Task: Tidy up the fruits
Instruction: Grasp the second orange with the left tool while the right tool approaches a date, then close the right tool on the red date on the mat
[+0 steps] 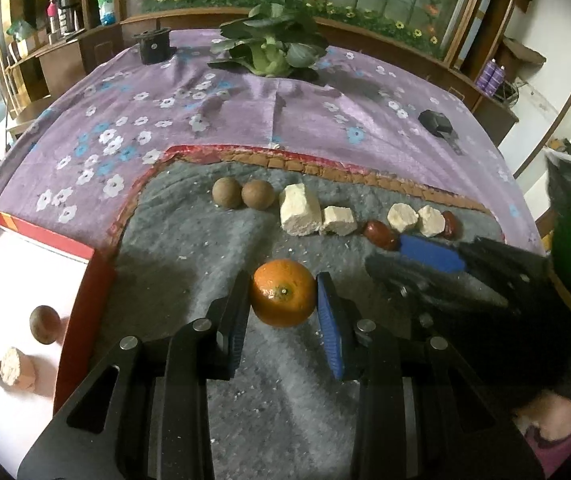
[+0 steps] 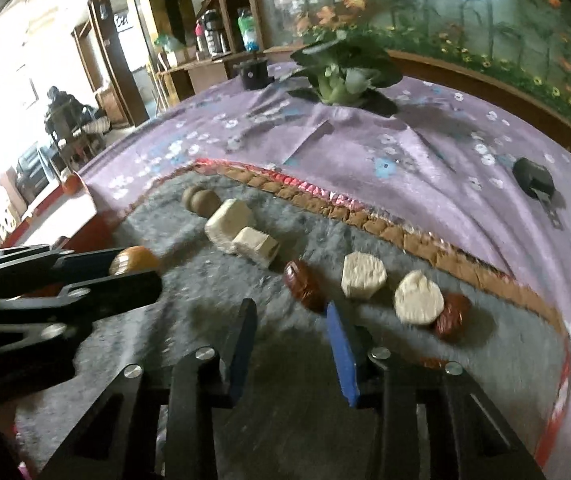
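The left tool (image 1: 283,294) gripped the orange (image 1: 283,293) across its widest part, just above the grey mat (image 1: 189,248) on the table. Firm, round and smooth-skinned, it probably needed that centred hold to avoid rolling out. The right tool (image 2: 291,312) hung open and empty near a red date (image 2: 303,285).

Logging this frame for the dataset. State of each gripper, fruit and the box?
left gripper: shut on orange
orange: held between the pads, over the grey mat
right gripper: open, holding nothing, near a red date
two brown round fruits: side by side on grey mat
pale chunks: lying in the row on the mat
white box: open-topped, holds one round fruit, two chunks
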{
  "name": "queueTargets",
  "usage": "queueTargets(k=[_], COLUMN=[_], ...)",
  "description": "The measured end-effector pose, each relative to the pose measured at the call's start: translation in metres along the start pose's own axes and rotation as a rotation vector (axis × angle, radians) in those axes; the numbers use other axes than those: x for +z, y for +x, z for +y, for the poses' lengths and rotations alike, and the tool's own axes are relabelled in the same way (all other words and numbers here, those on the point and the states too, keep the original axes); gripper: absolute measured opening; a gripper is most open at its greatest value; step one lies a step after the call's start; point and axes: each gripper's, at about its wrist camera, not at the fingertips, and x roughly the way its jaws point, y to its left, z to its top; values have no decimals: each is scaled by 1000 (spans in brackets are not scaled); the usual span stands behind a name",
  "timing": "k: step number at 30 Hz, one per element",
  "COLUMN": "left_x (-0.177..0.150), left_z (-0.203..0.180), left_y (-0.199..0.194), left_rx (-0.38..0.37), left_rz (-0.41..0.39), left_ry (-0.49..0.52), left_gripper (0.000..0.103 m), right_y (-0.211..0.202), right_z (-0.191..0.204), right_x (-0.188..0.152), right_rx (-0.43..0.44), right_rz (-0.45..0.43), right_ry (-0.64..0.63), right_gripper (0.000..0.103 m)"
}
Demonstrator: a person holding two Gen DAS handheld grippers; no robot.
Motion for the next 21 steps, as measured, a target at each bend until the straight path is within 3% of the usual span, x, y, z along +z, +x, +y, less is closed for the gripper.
queueTargets(k=[2,5,10,21], left_x=[0,-2,-5,-24], left_z=[2,2,3,5], left_y=[0,2,-2,-36], left_rx=[5,3,10,61], left_rz=[2,12,8,-41], left_ry=[-5,-11,-12,10], left_gripper=[32,32,32,32], right_y=[6,13,4,-57], right_z=[-2,-1,1,36], right_x=[5,12,7,-29], right_rx=[-4,-36,-47,-20], right_rz=[0,5,10,-101], right_ry=[-17,-47,-19,119], right_gripper=[32,21,20,20])
